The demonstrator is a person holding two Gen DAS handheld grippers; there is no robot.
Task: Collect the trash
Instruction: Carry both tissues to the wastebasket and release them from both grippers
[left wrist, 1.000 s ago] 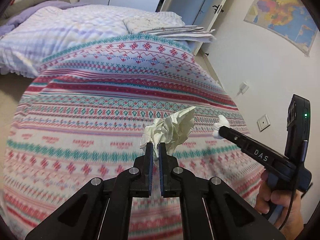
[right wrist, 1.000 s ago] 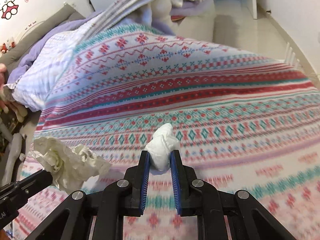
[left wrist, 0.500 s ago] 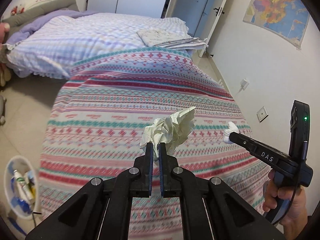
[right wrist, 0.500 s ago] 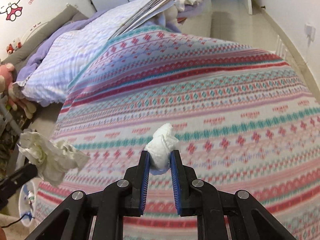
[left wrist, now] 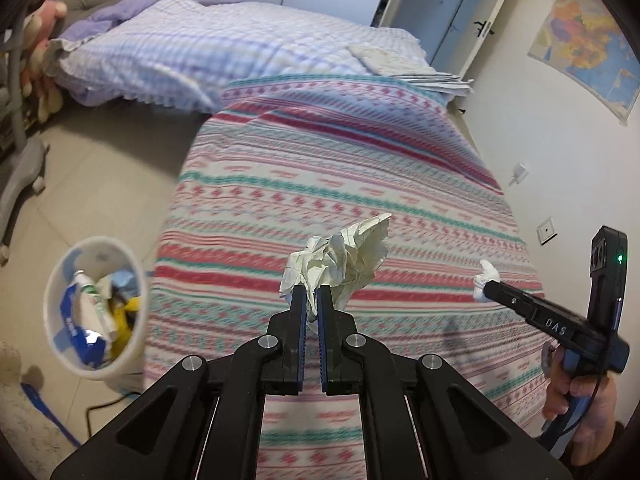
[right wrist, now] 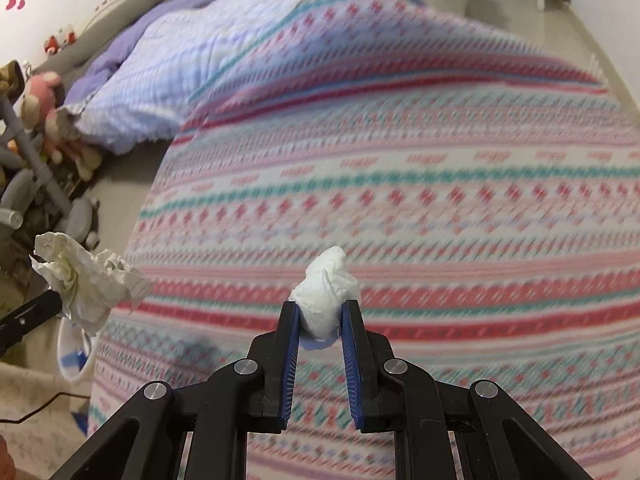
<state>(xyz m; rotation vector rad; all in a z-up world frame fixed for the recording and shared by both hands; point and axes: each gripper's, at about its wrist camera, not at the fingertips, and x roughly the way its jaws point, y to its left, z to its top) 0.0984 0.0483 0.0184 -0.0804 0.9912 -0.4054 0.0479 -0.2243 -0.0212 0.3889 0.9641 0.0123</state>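
My left gripper [left wrist: 312,294] is shut on a crumpled cream paper [left wrist: 340,256], held above the patterned bedspread [left wrist: 320,168]. The paper also shows at the left of the right wrist view [right wrist: 86,280]. My right gripper [right wrist: 320,308] is shut on a small white tissue wad [right wrist: 326,292]; it shows in the left wrist view [left wrist: 486,276] to the right of the left gripper. A white trash bin [left wrist: 94,308] with trash inside stands on the floor left of the bed, below and left of the left gripper; its rim peeks out in the right wrist view [right wrist: 70,356].
A blue checked quilt [left wrist: 224,52] and a stack of papers [left wrist: 412,68] lie at the bed's far end. Plush toys [right wrist: 48,120] and a grey stand [left wrist: 20,168] sit on the floor at left. A wall with sockets [left wrist: 546,230] runs along the right.
Both grippers have pulled back and up from the bed with their trash. The view has swung left, and the trash bin on the floor has come further into sight.
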